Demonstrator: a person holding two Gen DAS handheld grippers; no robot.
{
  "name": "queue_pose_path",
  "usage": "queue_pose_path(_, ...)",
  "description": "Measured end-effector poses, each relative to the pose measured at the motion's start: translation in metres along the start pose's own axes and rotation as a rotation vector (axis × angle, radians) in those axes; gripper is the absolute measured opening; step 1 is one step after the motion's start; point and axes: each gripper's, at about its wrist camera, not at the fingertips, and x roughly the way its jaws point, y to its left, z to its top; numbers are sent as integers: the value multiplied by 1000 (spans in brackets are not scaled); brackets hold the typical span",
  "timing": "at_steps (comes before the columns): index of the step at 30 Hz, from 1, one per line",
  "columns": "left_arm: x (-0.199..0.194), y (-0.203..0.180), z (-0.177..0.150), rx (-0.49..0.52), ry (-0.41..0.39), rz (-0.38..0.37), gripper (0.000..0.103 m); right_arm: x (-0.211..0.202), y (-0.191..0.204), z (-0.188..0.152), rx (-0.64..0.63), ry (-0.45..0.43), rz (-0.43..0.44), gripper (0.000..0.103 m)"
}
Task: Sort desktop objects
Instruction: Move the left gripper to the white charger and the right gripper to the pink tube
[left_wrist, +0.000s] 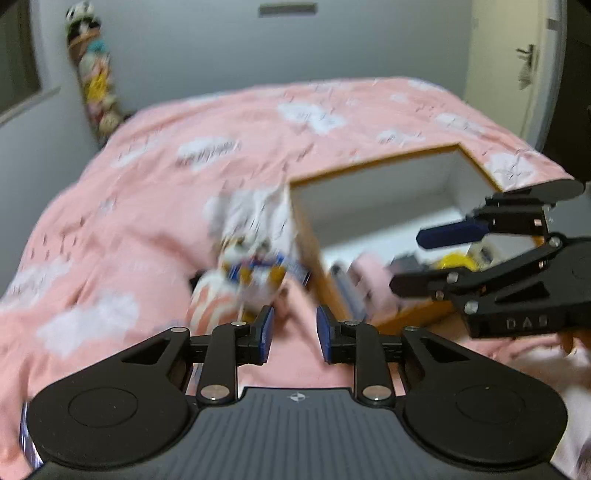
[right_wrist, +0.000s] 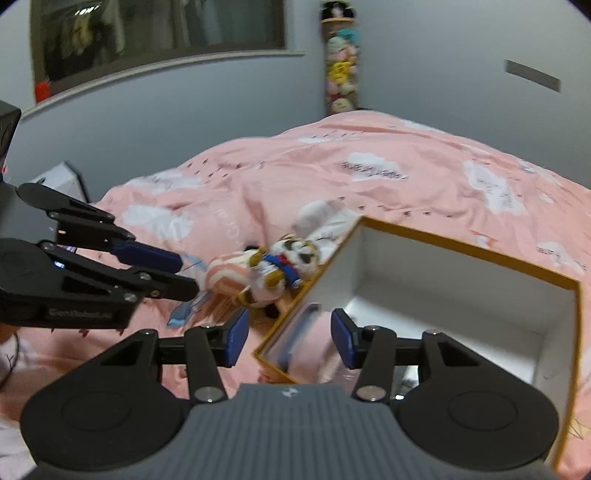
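A small plush tiger (right_wrist: 284, 264) in a blue sailor outfit lies on the pink bedspread beside a pink striped pouch (right_wrist: 227, 277), just left of an open white box with an orange rim (right_wrist: 461, 253). In the left wrist view the tiger (left_wrist: 255, 266) is blurred, just ahead of my left gripper (left_wrist: 295, 332), which is open and empty. My right gripper (right_wrist: 290, 338) is open and empty over the box's near left corner. The box (left_wrist: 373, 162) holds a yellow item (left_wrist: 456, 260) and other small things. Each gripper shows in the other's view: the right gripper (left_wrist: 410, 260) and the left gripper (right_wrist: 188, 273).
The pink cloud-print bedspread (right_wrist: 406, 155) covers the whole work surface. A hanging column of plush toys (right_wrist: 341, 66) stands against the grey wall. A door (left_wrist: 517, 66) is at far right in the left wrist view. A light blue wrapper (right_wrist: 184, 314) lies near the pouch.
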Motion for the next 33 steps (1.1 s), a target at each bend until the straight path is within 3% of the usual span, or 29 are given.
queue_pose_path(7, 15, 27, -31, -71, 165, 74, 29, 42, 28, 2, -16, 107, 80, 52)
queue_pose_path(15, 36, 55, -49, -162, 275, 2, 34, 85, 58, -12, -161, 219, 112, 45)
queue_pose_path(19, 56, 75, -47, -315, 320, -53, 36, 94, 67, -14, -219, 237, 135, 37)
queue_pose_path(27, 107, 82, -43, -505, 441, -7, 47, 109, 75, -25, -286, 310, 136, 31)
queue_pose_path(31, 123, 82, -46, -550, 486, 27, 48, 121, 77, -34, -275, 354, 95, 16)
queue_pose_path(33, 130, 80, -48, -557, 511, 38, 51, 124, 77, -37, -267, 363, 98, 17)
